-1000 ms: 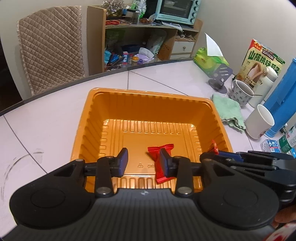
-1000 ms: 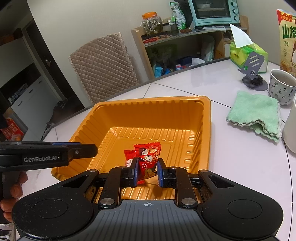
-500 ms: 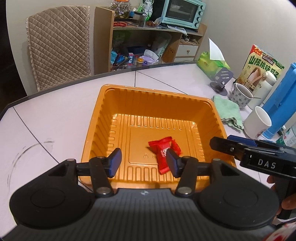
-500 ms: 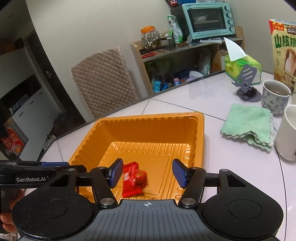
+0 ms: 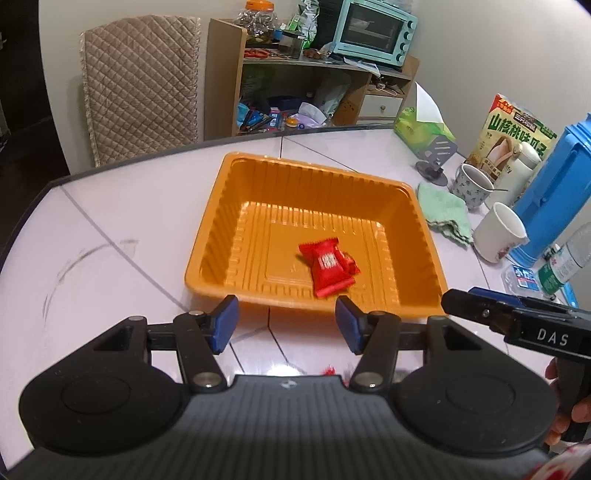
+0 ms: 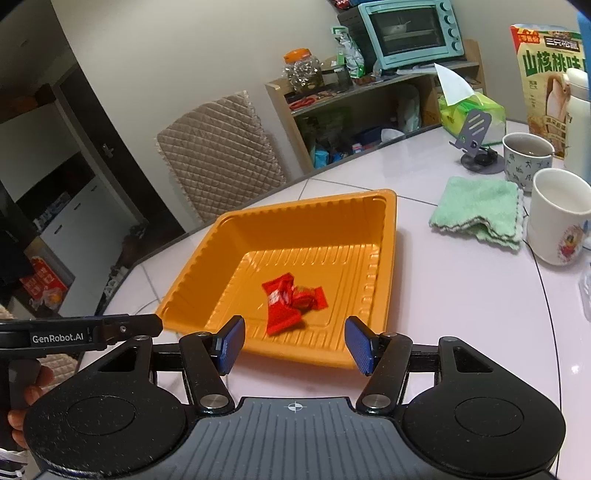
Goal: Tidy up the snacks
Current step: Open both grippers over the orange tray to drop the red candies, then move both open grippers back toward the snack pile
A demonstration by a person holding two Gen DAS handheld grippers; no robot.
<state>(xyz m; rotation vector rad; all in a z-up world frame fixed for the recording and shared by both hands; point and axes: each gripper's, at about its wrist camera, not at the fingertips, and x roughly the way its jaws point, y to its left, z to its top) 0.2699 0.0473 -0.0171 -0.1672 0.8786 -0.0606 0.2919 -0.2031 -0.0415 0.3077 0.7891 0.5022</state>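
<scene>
You are pulling both claws back from the ribbed orange plastic tray (image 5: 317,192): the left gripper (image 5: 287,323) is opening, empty; the right gripper (image 6: 293,342) is standing apart, empty, both red foil snack packets (image 6: 286,304) lying just ahead.

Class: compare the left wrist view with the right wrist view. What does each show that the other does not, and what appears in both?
Only the left wrist view shows the blue container, the water bottle and the dark scuff on the table.

Only the right wrist view shows the dark doorway and white cabinet.

Both show the orange tray holding red snack packets, the green cloth, the white mug and the toaster oven.
</scene>
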